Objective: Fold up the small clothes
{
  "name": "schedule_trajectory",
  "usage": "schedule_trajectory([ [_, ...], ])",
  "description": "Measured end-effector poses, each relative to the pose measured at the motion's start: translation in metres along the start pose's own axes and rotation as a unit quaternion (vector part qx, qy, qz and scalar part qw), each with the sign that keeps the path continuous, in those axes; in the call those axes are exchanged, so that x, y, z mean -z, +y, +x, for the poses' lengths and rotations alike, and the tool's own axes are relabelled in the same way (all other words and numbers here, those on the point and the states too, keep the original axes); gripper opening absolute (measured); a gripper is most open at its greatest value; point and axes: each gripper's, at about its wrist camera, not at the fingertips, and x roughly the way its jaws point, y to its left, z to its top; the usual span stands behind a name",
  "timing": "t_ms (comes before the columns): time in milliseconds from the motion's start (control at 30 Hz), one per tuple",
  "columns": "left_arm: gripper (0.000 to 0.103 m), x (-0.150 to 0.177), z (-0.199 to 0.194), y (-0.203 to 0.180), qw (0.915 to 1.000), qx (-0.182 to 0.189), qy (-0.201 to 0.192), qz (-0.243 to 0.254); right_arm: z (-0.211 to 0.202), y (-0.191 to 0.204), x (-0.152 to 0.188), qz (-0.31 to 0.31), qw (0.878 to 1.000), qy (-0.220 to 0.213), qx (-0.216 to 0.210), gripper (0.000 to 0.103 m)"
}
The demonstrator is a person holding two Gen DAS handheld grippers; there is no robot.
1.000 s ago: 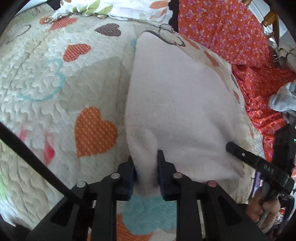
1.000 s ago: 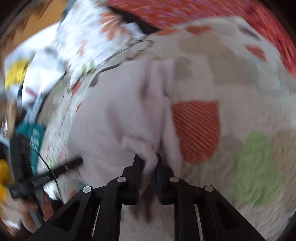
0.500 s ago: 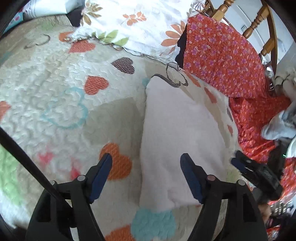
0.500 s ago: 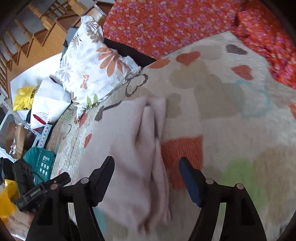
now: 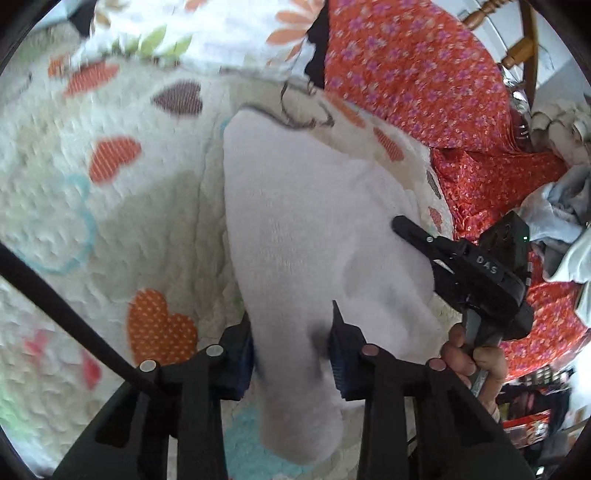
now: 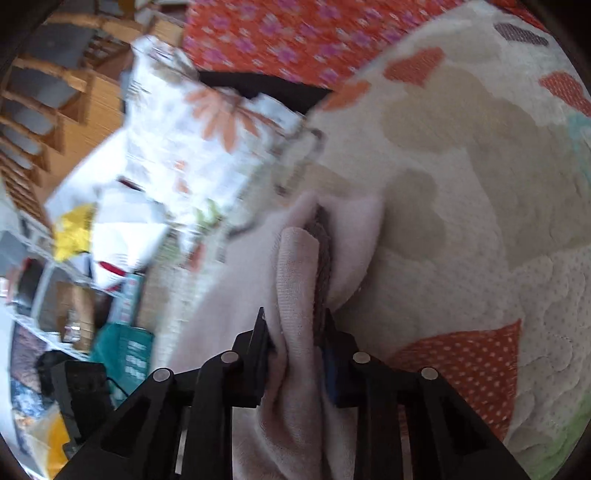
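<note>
Nearest in the left wrist view, the left hand-held gripper is clenched on the near end of a white garment, the cloth bunched between its blue-padded fingers. In the right wrist view the right hand-held gripper likewise pinches a raised ridge of the same garment, which looks pale pink there and stands up in a fold between the jaws. Both are grasping one small piece of clothing.

The garment lies on a cream quilt stitched in scallops and printed with hearts in orange, brown, teal outline and green. The quilt covers a soft, rounded surface; whether that is a bed or a sofa cannot be told. From the left view the right hand-held gripper shows at the garment's right edge, held in a bare hand.

Beyond the garment, one white pillow with orange flowers and green leaves rests at the quilt's far edge. Beside it spreads a red-orange cloth with small purple flowers, and on that a heap of pale blue-grey clothing.

Farthest off, wooden chair rails rise at the back. The right view shows a wooden staircase and cluttered white shelves, too blurred to count their contents.
</note>
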Motion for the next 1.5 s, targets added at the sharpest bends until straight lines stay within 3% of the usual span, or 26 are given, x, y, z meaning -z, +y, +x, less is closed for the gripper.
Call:
schedule_trajectory([
  [67, 0.039, 0.003, 0.001, -0.002, 0.9998, -0.018, 0.0, 0.002, -0.005, 0.008, 0.0, -0.017, 1.0, -0.007, 0.002, 0.027],
  [133, 0.048, 0.01, 0.013, 0.003, 0.9988, -0.048, 0.01, 0.003, 0.0, 0.008, 0.004, -0.031, 0.999, 0.001, 0.042, 0.028],
  [200, 0.065, 0.022, 0.03, 0.015, 0.9967, -0.075, 0.025, -0.017, 0.009, -0.002, 0.009, -0.035, 0.995, 0.015, 0.096, 0.036],
  [233, 0.068, 0.026, 0.03, 0.021, 0.997, -0.068, 0.019, -0.032, 0.009, -0.008, 0.011, -0.028, 0.995, 0.014, 0.099, 0.042],
  [333, 0.069, 0.034, 0.017, 0.025, 0.9972, -0.053, 0.007, -0.053, -0.007, 0.0, 0.009, -0.04, 0.992, -0.017, 0.117, 0.042],
  [467, 0.069, 0.041, -0.015, 0.017, 0.9953, -0.074, -0.044, -0.043, -0.036, 0.036, 0.015, -0.11, 0.976, -0.087, 0.167, 0.04],
  [567, 0.071, 0.051, -0.045, 0.005, 0.989, -0.104, -0.099, -0.034, -0.049, 0.065, 0.026, -0.153, 0.971, -0.104, 0.149, 0.033],
  [633, 0.072, 0.057, -0.064, -0.003, 0.9829, -0.124, -0.133, -0.032, -0.045, 0.081, 0.035, -0.175, 0.973, -0.085, 0.12, 0.033],
  [700, 0.078, 0.064, -0.084, -0.012, 0.9732, -0.151, -0.172, -0.023, -0.03, 0.083, 0.041, -0.178, 0.976, -0.056, 0.114, 0.033],
  [800, 0.09, 0.075, -0.118, -0.028, 0.9469, -0.207, -0.246, 0.004, -0.007, 0.067, 0.049, -0.158, 0.979, -0.002, 0.13, 0.033],
  [833, 0.093, 0.08, -0.13, -0.033, 0.9343, -0.226, -0.276, 0.015, 0.002, 0.057, 0.051, -0.143, 0.978, 0.024, 0.15, 0.031],
  [900, 0.103, 0.091, -0.152, -0.046, 0.9074, -0.257, -0.33, 0.039, -0.002, 0.051, 0.055, -0.128, 0.979, 0.024, 0.158, 0.029],
  [933, 0.103, 0.093, -0.16, -0.052, 0.8962, -0.268, -0.35, 0.048, -0.007, 0.05, 0.058, -0.125, 0.979, 0.023, 0.159, 0.029],
  [1033, 0.103, 0.1, -0.178, -0.064, 0.8741, -0.29, -0.384, 0.067, -0.02, 0.054, 0.067, -0.129, 0.975, 0.02, 0.178, 0.031],
  [1067, 0.103, 0.102, -0.181, -0.067, 0.8705, -0.291, -0.39, 0.072, -0.023, 0.055, 0.071, -0.131, 0.974, 0.021, 0.182, 0.031],
  [1200, 0.103, 0.11, -0.189, -0.08, 0.8688, -0.277, -0.4, 0.094, -0.038, 0.065, 0.088, -0.15, 0.969, 0.013, 0.198, 0.031],
  [1267, 0.103, 0.113, -0.188, -0.084, 0.8788, -0.262, -0.388, 0.094, -0.048, 0.074, 0.093, -0.168, 0.966, -0.01, 0.197, 0.031],
  [1300, 0.103, 0.114, -0.187, -0.086, 0.8889, -0.244, -0.375, 0.097, -0.051, 0.077, 0.095, -0.175, 0.966, -0.02, 0.19, 0.031],
  [1367, 0.103, 0.114, -0.179, -0.089, 0.9014, -0.224, -0.356, 0.103, -0.051, 0.082, 0.097, -0.182, 0.966, -0.031, 0.182, 0.031],
  [1500, 0.103, 0.117, -0.167, -0.09, 0.9113, -0.22, -0.331, 0.105, -0.034, 0.078, 0.102, -0.208, 0.955, -0.028, 0.209, 0.031],
])
